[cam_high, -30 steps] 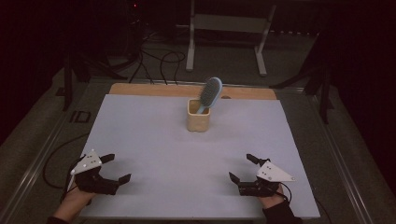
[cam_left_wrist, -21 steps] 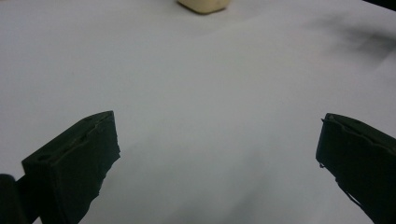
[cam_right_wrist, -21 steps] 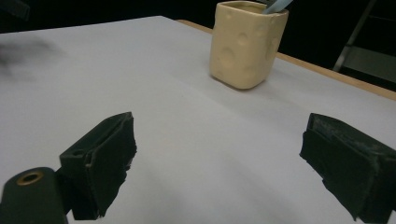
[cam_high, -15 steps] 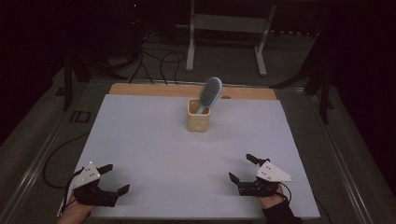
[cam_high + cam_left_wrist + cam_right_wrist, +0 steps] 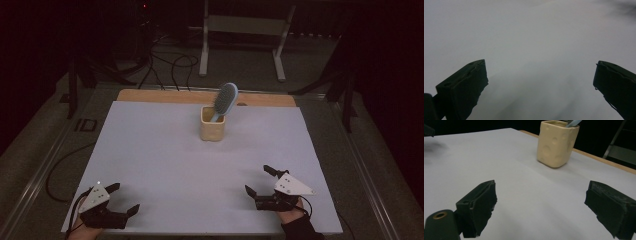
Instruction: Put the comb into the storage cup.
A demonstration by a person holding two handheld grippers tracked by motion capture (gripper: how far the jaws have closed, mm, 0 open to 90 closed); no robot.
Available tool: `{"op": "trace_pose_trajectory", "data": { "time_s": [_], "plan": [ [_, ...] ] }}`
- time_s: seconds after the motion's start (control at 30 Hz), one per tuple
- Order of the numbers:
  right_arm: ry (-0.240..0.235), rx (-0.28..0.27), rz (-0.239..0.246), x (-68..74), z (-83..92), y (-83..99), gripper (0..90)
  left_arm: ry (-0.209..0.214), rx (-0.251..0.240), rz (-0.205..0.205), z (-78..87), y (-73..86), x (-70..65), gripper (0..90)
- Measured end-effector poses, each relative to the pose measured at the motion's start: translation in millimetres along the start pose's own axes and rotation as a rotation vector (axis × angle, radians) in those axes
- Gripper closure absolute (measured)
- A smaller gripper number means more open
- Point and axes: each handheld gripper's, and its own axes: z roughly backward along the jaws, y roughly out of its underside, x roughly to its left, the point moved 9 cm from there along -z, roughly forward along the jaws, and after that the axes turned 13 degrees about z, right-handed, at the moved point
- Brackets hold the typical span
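Note:
A cream-yellow square cup (image 5: pixel 212 123) (image 5: pixel 556 143) stands at the back middle of the white table (image 5: pixel 150 145). A blue hairbrush (image 5: pixel 224 101) leans in it, head up and tilted right; its handle (image 5: pixel 573 122) pokes from the rim. My left gripper (image 5: pixel 123 198) rests open at the front left corner, jaws spread wide over bare white surface (image 5: pixel 536 50). My right gripper (image 5: pixel 258 180) sits open at the front right, jaws apart and pointing toward the cup, nothing between them.
A wooden strip (image 5: pixel 165 96) runs along the table's far edge. Behind it on the dark floor are black cables (image 5: pixel 165 62) and a grey metal stand (image 5: pixel 240 35). A metal rail (image 5: pixel 40 175) borders the left side.
My left gripper has drawn back toward the front left corner of the table and sits lower in view. The right gripper, cup and brush have stayed put.

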Motion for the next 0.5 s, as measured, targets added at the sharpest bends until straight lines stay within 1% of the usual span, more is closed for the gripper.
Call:
{"op": "trace_pose_trajectory", "data": {
  "time_s": [0.13, 0.2, 0.23, 0.37, 0.4, 0.43, 0.47, 0.5],
  "plan": [
    [0.001, 0.001, 0.005, 0.2, -0.3, 0.1, 9.6, -0.017, 0.011, -0.012, -2.5, 2.6, 1.7, 0.0],
    [0.000, 0.002, 0.007, 0.5, -0.3, 0.1, 9.6, -0.014, 0.011, -0.008, -3.2, 3.3, 2.1, 0.0],
    [-0.001, 0.002, 0.008, 0.5, -0.4, 0.1, 9.6, -0.015, 0.008, 0.004, -4.3, 4.0, 4.5, 0.0],
    [-0.002, 0.003, 0.008, 0.7, -0.6, 0.3, 9.6, -0.046, -0.006, 0.024, -4.2, 2.7, 12.0, 0.0],
    [-0.003, 0.003, 0.008, 0.8, -0.8, 0.3, 9.6, -0.064, -0.009, 0.026, -4.3, 2.3, 13.9, 0.0],
    [-0.003, 0.003, 0.008, 0.8, -0.8, 0.3, 9.6, -0.064, -0.009, 0.026, -4.3, 2.3, 13.9, 0.0],
    [-0.004, 0.003, 0.010, 1.0, -1.2, 0.5, 9.6, -0.096, -0.012, 0.019, -4.9, 1.7, 17.1, 0.0],
    [-0.004, 0.003, 0.010, 1.0, -1.2, 0.5, 9.6, -0.096, -0.012, 0.019, -4.9, 1.7, 17.1, 0.0]
  ]
}}
